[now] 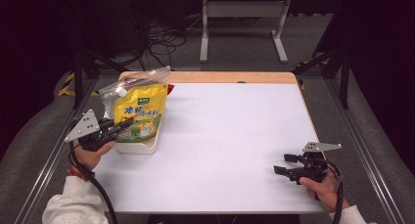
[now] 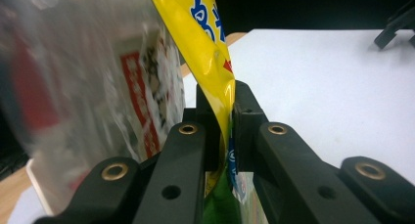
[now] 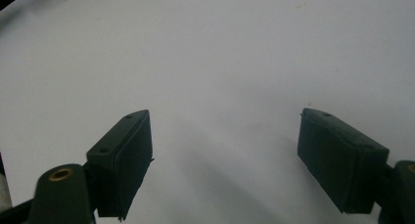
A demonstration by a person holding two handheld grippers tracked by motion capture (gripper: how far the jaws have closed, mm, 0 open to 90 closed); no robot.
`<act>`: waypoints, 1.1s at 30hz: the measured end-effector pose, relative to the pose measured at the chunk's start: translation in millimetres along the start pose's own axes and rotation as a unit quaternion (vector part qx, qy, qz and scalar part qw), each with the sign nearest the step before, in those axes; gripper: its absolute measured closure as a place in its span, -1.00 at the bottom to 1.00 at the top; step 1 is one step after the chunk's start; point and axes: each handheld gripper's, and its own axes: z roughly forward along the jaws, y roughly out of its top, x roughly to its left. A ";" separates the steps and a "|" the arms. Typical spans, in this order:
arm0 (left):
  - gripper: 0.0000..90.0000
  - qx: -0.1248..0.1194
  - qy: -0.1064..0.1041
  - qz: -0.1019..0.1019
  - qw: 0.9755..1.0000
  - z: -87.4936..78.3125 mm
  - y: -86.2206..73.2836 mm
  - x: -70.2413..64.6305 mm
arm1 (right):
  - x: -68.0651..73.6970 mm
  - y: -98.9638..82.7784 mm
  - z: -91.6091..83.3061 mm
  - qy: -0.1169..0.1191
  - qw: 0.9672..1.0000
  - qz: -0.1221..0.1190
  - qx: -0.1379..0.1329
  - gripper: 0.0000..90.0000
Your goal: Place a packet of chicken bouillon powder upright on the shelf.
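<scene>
Yellow spout pouch, left of frame: my left gripper clamped its edge; I should have lowered it slowly into the white tray.

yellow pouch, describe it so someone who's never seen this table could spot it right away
Start at the white table and go to its far left corner, where a shallow white tray sits. The yellow pouch stands in it, pinched at its edge by the left gripper. The clear bag behind it is see-through; the pouch is bright yellow with blue lettering.
</scene>
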 end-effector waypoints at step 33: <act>0.75 0.050 0.029 -0.056 0.997 -17.9 -37.7 -5.2 | 11.8 5.4 -2.6 -0.018 0.998 -0.065 0.000 -0.54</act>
